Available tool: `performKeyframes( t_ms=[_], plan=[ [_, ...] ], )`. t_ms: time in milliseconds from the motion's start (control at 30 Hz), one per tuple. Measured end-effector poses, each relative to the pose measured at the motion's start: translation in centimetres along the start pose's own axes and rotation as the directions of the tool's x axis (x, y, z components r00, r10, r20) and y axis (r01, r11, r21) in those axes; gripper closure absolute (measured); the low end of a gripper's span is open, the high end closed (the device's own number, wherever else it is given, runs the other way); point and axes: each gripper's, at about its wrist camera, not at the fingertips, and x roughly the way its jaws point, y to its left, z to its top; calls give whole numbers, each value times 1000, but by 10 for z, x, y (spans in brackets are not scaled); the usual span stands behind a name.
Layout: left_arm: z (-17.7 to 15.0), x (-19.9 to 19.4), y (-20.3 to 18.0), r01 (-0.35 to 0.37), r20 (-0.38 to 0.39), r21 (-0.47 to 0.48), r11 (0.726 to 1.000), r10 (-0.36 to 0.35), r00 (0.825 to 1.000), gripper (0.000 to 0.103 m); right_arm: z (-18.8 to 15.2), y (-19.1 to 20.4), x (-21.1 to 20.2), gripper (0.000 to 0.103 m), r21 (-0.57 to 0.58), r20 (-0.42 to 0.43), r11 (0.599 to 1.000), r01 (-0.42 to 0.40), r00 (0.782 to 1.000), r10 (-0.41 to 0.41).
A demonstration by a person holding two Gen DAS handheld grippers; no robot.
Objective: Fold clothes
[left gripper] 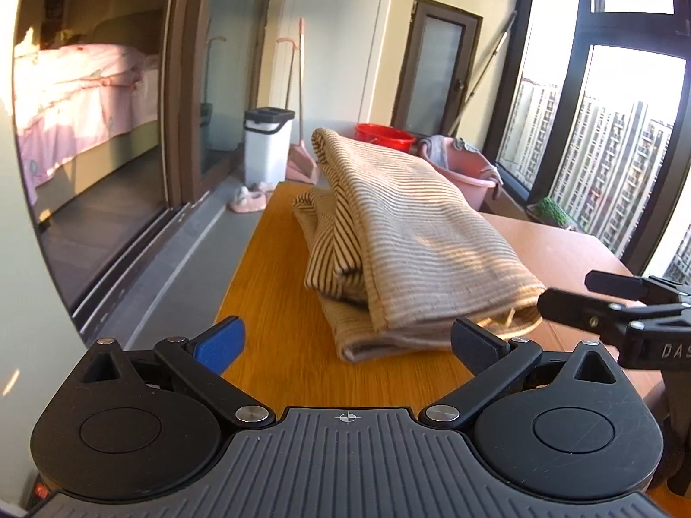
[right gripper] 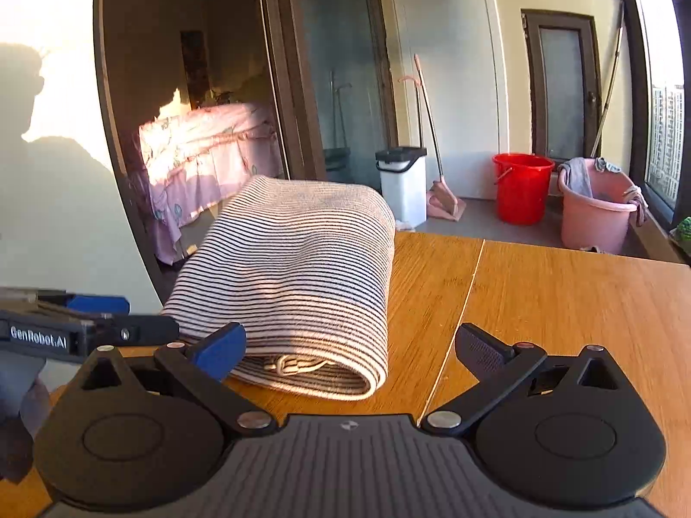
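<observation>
Both tongs stand released and empty: left gripper (left gripper: 347, 341) jaws spread wide just short of the folded beige, dark-striped knit garment (left gripper: 406, 233), right gripper (right gripper: 350, 349) likewise spread at its near rolled edge, blue pad beside the cloth, not pressing. The garment lies as a compact multi-layer bundle on the orange wood-grain table (right gripper: 561, 302), so I judge the fold essentially done. Room: sunlit balcony with red plastic bucket (right gripper: 520, 187), pink plastic tub (right gripper: 594, 220), white lidded bin (right gripper: 404, 183) on the floor beyond.
</observation>
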Motion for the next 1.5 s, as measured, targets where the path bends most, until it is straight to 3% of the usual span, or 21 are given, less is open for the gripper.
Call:
performKeyframes(
  t_ms=[133, 267, 533, 1500],
  plan=[
    [-26, -32, -16, -42, 43, -10, 999, 43, 998, 0, -20, 10, -37, 0, -32, 7, 999, 8, 1000, -7],
    [-36, -51, -25, -78, 75, -39, 996, 81, 994, 0, -35, 18, -69, 0, -31, 6, 996, 78, 997, -78],
    [-47, -63, -40, -88, 71, -20, 996, 89, 993, 0, -48, 16, -92, 0, 58, -13, 983, 172, 985, -171],
    [-51, -58, -43, -96, 31, -11, 995, 96, 995, 0, -50, 11, -88, 0, 78, -57, 979, 190, 981, -186]
  ],
)
